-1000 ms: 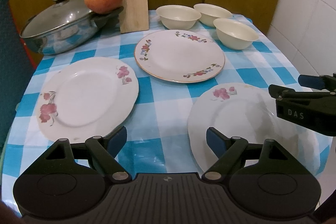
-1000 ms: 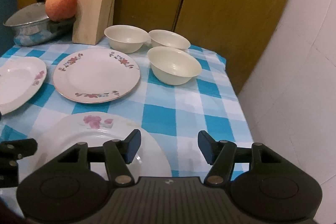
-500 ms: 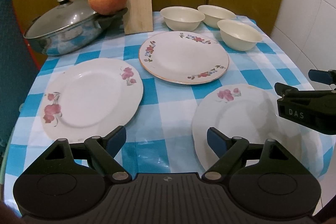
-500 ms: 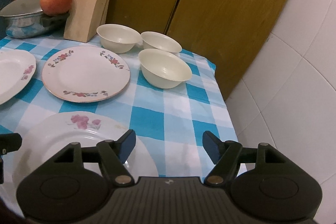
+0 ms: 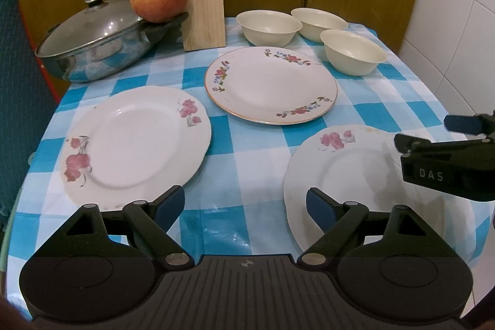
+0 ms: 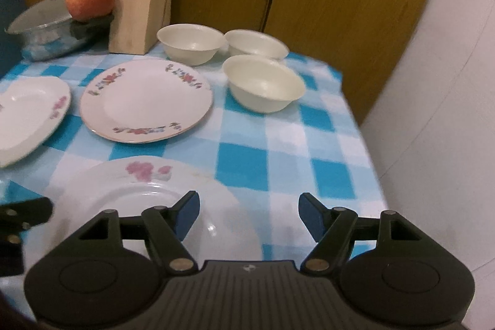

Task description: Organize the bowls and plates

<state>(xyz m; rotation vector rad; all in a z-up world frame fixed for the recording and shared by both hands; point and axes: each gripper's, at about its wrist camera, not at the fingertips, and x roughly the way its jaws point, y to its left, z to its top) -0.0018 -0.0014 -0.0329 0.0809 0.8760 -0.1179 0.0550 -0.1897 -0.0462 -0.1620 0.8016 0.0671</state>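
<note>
Nothing had been stacked yet: three white floral ceramic plates, one at the left, a gold-rimmed one in the middle and one nearest the right side, lay apart on the blue-and-white checked tablecloth, with three cream bowls clustered behind. The left gripper and right gripper both stood wide, holding nothing. Next, probably, a jaw must slip under a plate rim

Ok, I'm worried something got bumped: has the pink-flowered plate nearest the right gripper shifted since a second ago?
No. In the left wrist view the pink-flowered plate lies against the same blue checks of the tablecloth as before.
</note>
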